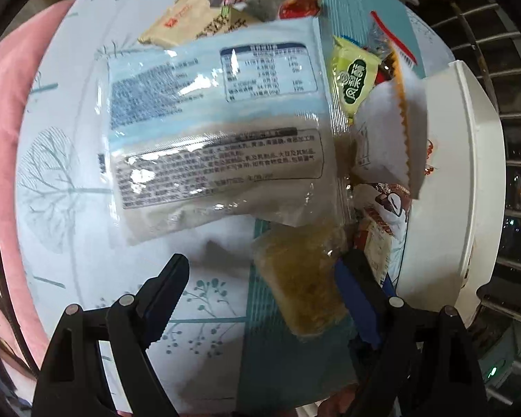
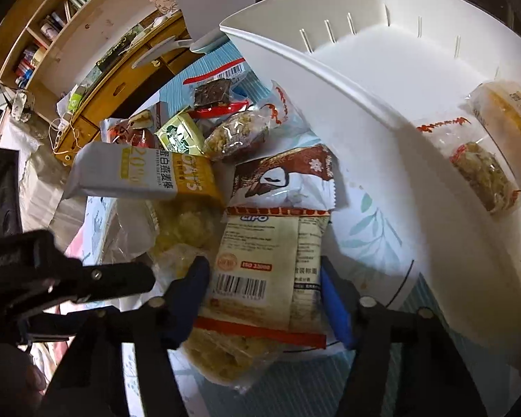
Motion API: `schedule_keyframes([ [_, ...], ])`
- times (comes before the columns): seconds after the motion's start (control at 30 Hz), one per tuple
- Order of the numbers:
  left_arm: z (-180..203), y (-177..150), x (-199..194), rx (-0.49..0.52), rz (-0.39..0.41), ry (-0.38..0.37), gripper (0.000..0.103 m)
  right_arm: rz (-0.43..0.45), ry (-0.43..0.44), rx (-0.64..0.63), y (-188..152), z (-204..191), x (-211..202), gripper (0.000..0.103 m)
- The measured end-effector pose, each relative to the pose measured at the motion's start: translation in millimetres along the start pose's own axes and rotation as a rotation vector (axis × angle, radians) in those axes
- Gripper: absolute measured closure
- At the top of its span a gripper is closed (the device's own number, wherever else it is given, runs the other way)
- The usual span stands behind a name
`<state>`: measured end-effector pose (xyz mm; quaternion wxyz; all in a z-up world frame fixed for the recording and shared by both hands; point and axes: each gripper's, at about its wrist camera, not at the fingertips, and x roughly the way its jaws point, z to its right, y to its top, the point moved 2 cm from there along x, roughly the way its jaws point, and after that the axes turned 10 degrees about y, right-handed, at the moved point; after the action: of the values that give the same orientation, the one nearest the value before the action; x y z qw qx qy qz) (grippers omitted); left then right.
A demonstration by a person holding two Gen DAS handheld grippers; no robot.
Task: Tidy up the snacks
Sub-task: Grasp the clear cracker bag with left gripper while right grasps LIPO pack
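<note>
Currently we log the snack pile beside the white bin [image 2: 330, 69], on the tree-print cloth [image 1: 52, 180]: our right gripper [image 2: 264, 299] straddles a beige Lipo cracker pkt [image 2: 260, 271] w/ barcode; pads at both edges, firm pinch not certain. Our left gripper [image 1: 257, 278] is spread wide over a clear-wrapped rice-crisp bar [image 1: 298, 278], nothing clamped. Inside the bin: two clear-wrapped snacks [image 2: 482, 173].

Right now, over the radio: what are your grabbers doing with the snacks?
Left gripper open above clear-wrapped golden cake. Right gripper straddling beige barcode packet, grip unclear. White plastic basket holds two snacks. Pile crowded.
</note>
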<state>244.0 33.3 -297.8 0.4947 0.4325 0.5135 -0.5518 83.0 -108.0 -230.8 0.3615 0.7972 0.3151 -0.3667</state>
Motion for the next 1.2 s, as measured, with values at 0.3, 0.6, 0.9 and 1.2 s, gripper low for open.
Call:
schedule_keyframes([
  [0.3,21.6,-6.3,29.3,-0.078,-0.091,0.009,0.018,-0.048,0.0,-0.143,-9.3,2.2,-6.9,0.054],
  [0.6,46.5,-11.7,40.6,-0.133,-0.108,0.055,0.026,-0.114,0.024,-0.231,-19.0,5.6,-14.7,0.057],
  [0.9,67.6,-21.4,44.6,-0.167,-0.126,0.083,0.051,-0.19,0.078,-0.251,-22.4,6.2,-18.9,0.057],
  [1.2,64.5,-37.7,34.6,-0.126,-0.123,0.147,0.053,-0.218,0.039,-0.192,-28.9,8.1,-35.5,0.057],
])
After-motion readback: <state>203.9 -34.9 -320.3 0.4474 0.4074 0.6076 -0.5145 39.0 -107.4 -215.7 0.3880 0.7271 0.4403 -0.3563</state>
